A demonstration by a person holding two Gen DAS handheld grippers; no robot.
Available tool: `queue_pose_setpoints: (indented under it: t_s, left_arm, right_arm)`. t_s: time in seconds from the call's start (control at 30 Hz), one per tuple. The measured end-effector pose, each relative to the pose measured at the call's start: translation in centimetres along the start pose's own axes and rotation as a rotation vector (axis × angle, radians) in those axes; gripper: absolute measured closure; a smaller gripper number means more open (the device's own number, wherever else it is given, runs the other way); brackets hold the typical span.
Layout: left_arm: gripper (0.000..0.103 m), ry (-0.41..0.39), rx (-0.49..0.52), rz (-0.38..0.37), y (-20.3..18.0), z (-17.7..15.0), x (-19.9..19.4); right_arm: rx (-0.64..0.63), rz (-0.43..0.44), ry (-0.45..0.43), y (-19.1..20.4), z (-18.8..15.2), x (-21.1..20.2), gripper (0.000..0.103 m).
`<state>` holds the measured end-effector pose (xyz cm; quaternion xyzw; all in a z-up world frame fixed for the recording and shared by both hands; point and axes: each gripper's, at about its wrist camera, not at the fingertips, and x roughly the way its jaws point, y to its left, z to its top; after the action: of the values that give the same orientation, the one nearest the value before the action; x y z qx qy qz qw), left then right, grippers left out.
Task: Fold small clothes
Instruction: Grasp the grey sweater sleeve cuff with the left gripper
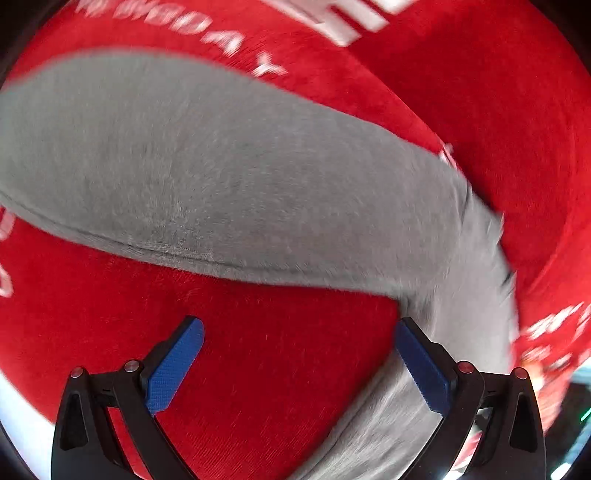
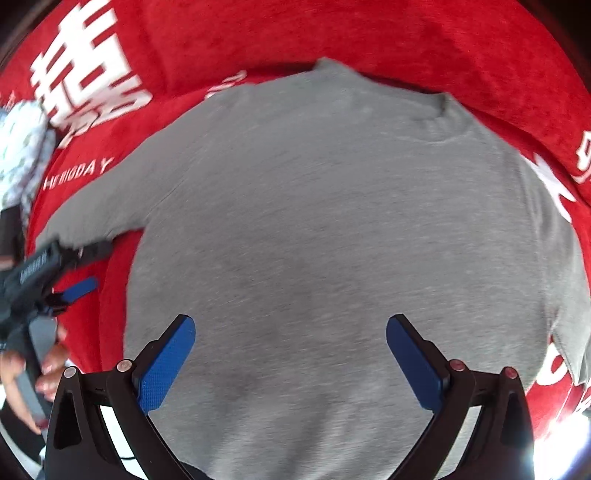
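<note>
right gripper [image 2: 291,354] hangs over the grey top's [image 2: 332,240] body, jaws wide, holding nothing. left gripper [image 1: 299,362] sits wide beside its sleeve [image 1: 221,177], also holding nothing. the top lies flat on the red cloth [image 2: 369,33]. judged soft, light, limp; best pinched at sleeve cuff or hem.

One grey top [image 2: 332,229] lies on one red cloth [image 2: 369,33]. Two grippers are over the top: the right gripper [image 2: 290,363] above its body and the left gripper [image 1: 299,365] beside its sleeve. Each has two blue pads [image 2: 166,365]. One patterned cloth [image 2: 22,147] lies left of the top.
</note>
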<state>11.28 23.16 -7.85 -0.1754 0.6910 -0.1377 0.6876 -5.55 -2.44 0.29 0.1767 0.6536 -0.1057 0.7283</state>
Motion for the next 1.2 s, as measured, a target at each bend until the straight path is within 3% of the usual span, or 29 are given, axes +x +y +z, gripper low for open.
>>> queue_pose_setpoints:
  t_s: [0.07, 0.27, 0.37, 0.5, 0.63, 0.67, 0.7, 0.73, 0.77, 0.8, 0.93, 1.0, 1.2]
  left_arm:
    - [0.000, -0.002, -0.063, -0.037, 0.4, 0.3, 0.7]
    - [0.000, -0.145, -0.113, -0.071, 0.7, 3.0, -0.9]
    - [0.000, -0.257, -0.079, 0.018, 1.4, 4.3, -3.3]
    - [0.000, -0.364, -0.114, 0.110, 5.0, 5.2, -6.8]
    - [0.001, -0.388, -0.197, 0.188, 9.4, 6.3, -8.4]
    - [0.006, -0.386, -0.215, 0.206, 10.2, 6.5, -8.6]
    - [0.024, -0.384, -0.220, 0.230, 10.7, 6.7, -8.8]
    - [0.050, -0.386, -0.213, 0.263, 10.9, 6.6, -8.8]
    - [0.068, -0.391, -0.195, 0.285, 11.3, 5.7, -9.5]
    - [0.097, -0.384, -0.174, 0.281, 11.3, 5.8, -9.7]
    - [0.097, -0.399, -0.047, 0.259, 7.9, 5.7, -10.8]
    - [0.097, -0.416, 0.033, 0.204, 5.0, 5.0, -11.8]
    - [0.097, -0.405, 0.364, 0.014, -9.3, 2.6, -11.9]
  right_arm:
    - [-0.016, 0.005, 0.007, 1.0, 0.0, 0.2, 0.000]
    - [-0.042, 0.007, 0.004, 2.5, 0.7, 0.0, 0.000]
    - [-0.050, 0.006, 0.006, 2.9, 0.9, -0.1, 0.000]
    - [-0.054, 0.013, 0.004, 3.4, 1.1, -0.2, 0.000]
    - [-0.057, 0.025, -0.001, 4.0, 1.1, -0.2, 0.000]
    - [-0.058, 0.027, -0.001, 4.2, 1.1, -0.1, 0.000]
    - [-0.059, 0.030, -0.004, 4.3, 0.9, -0.1, 0.000]
    - [-0.061, 0.034, -0.005, 4.4, 0.8, -0.1, 0.000]
    - [-0.061, 0.041, -0.004, 4.3, 0.7, -0.3, 0.000]
    - [-0.059, 0.046, -0.005, 4.3, 0.5, -0.4, 0.000]
    - [-0.034, 0.073, -0.020, 3.4, -0.1, -1.2, 0.000]
    - [-0.011, 0.082, -0.035, 2.4, -0.5, -1.8, 0.000]
    - [0.090, 0.083, -0.103, -2.3, -1.4, -4.3, 0.000]
